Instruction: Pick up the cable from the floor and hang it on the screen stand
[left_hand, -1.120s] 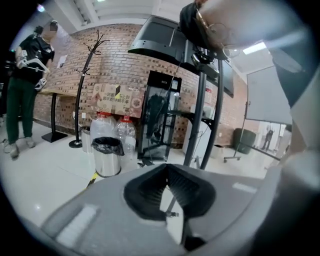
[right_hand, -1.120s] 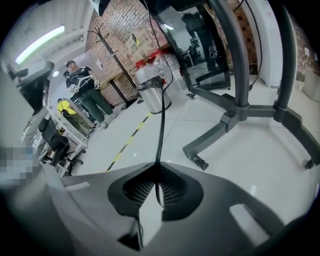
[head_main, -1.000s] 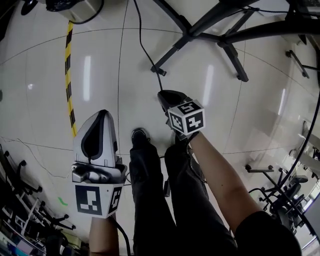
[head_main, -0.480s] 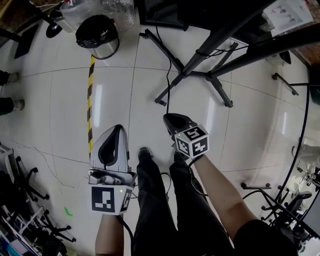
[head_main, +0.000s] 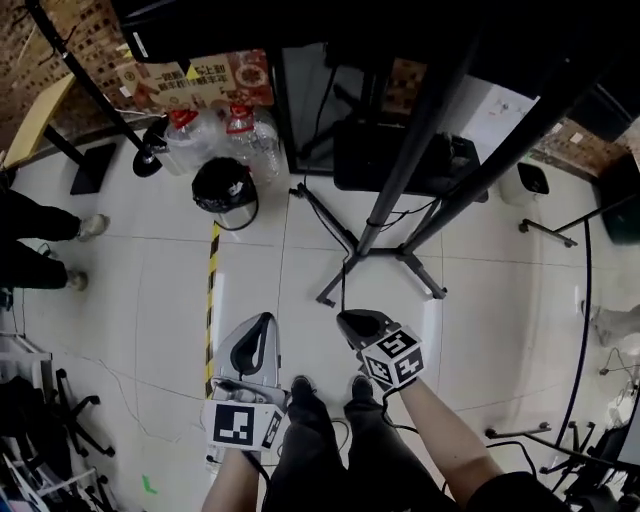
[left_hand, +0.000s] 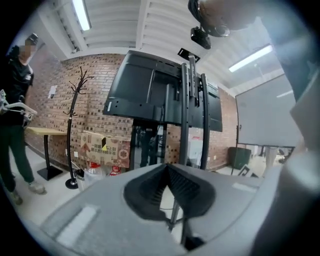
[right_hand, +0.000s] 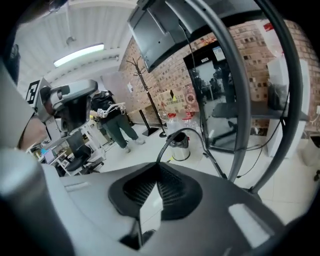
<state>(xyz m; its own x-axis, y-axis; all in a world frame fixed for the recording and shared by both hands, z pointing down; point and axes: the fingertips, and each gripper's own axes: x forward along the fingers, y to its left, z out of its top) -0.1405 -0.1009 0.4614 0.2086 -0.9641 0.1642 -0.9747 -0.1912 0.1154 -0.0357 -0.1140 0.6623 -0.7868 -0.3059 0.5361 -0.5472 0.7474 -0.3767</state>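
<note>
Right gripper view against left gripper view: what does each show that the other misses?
Only the right gripper view shows the black cable arching out of the right gripper, whose jaws have just been closing on it, and the bin. Only the left gripper view looks into the left gripper, shut and empty, and shows the wooden table. Both show the screen stand, coat rack and brick wall.

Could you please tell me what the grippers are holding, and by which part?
The right gripper has its jaws shut on the black cable, though where along its length cannot be told; the left gripper holds nothing.
</note>
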